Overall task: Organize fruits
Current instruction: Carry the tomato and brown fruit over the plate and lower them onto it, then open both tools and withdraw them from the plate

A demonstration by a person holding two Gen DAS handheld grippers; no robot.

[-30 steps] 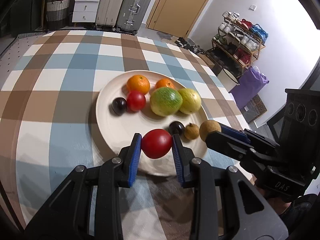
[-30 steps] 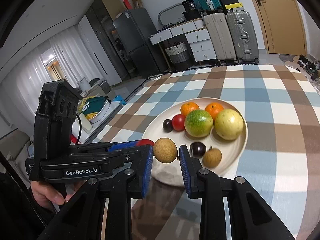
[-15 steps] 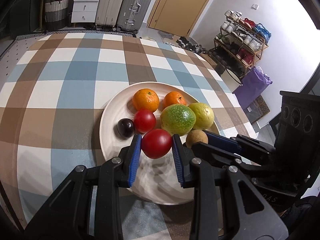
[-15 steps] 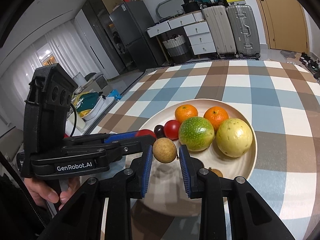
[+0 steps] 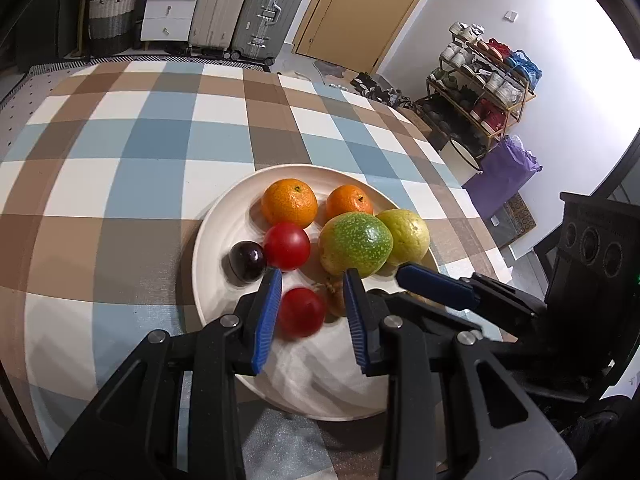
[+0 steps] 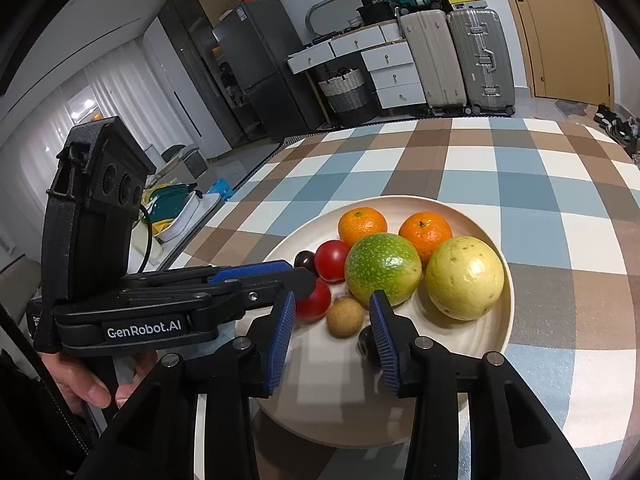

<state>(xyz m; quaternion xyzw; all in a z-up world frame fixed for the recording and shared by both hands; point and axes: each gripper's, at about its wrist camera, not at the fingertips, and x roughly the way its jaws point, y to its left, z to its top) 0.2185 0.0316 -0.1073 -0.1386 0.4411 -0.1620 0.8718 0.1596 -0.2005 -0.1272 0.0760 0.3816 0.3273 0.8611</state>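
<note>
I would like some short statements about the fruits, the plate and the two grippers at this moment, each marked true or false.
1. The left gripper is clamped on the red tomato. False: its jaws stand open, and the red tomato nearest the camera lies loose on the round cream plate.
2. The small round brown fruit lies on the plate between the open jaws of the right gripper. True.
3. Two orange tangerines sit at the far side of the plate. True.
4. The large green speckled fruit lies on the checked tablecloth. False: it is on the plate, beside the large yellow fruit.
</note>
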